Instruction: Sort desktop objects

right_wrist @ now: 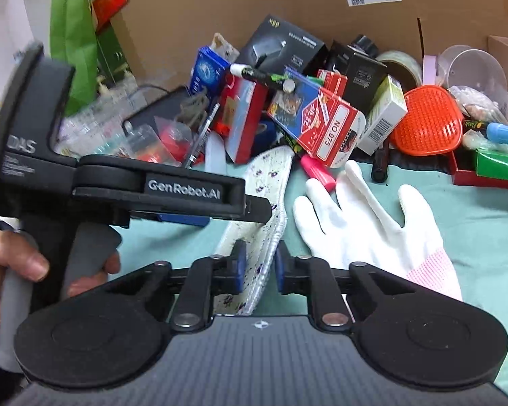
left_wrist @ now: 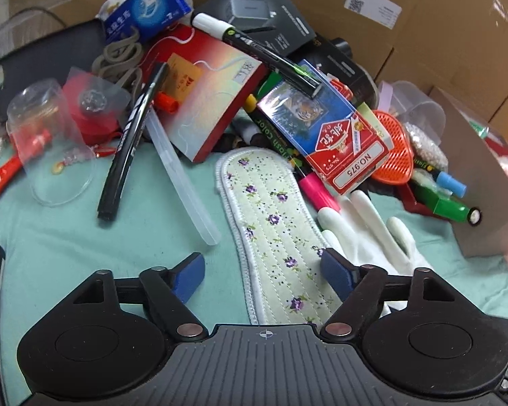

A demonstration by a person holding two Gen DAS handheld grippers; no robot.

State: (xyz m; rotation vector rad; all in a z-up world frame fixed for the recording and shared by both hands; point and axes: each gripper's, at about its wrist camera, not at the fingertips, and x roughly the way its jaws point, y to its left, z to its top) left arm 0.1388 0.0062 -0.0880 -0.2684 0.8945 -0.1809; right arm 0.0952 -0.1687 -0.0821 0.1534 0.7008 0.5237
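Right wrist: tool (right_wrist: 260,267) astride insole (right_wrist: 274,182) edge.

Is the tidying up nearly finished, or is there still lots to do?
Hardly started. Nothing looks sorted yet. In hand: the right gripper is closed on the edge of the flowery insole, while the left gripper is open above it. Left to do: the white glove, the playing cards, the markers, the orange brush and the boxes are all in one jumbled pile.
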